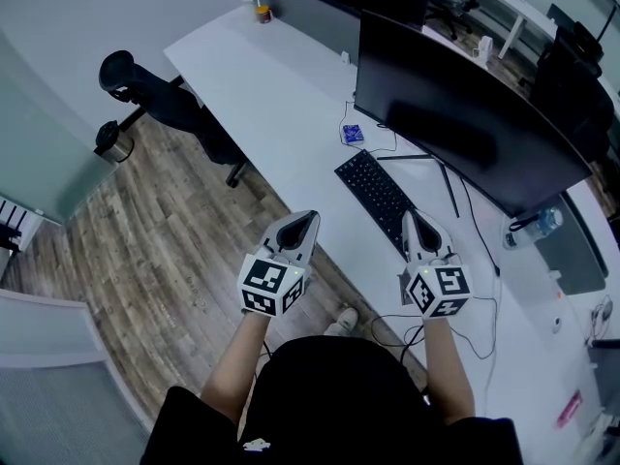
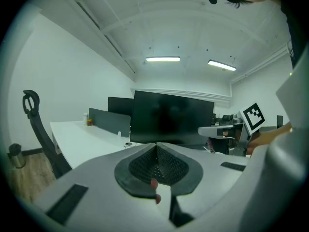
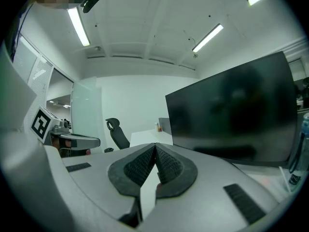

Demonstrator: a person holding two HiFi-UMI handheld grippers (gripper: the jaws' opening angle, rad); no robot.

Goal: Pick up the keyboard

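Two grippers had their jaws pressed fully together with nothing between them. From the head view, the left gripper sat by the front edge of the white desk, and the right gripper hung over the near end of the black keyboard. That keyboard lay flat on the desk, just before the wide dark monitor.

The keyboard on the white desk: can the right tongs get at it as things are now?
Probably yes. The right tongs hang by the near end of the keyboard, with nothing seen between them. They are shut, though, and must open first.
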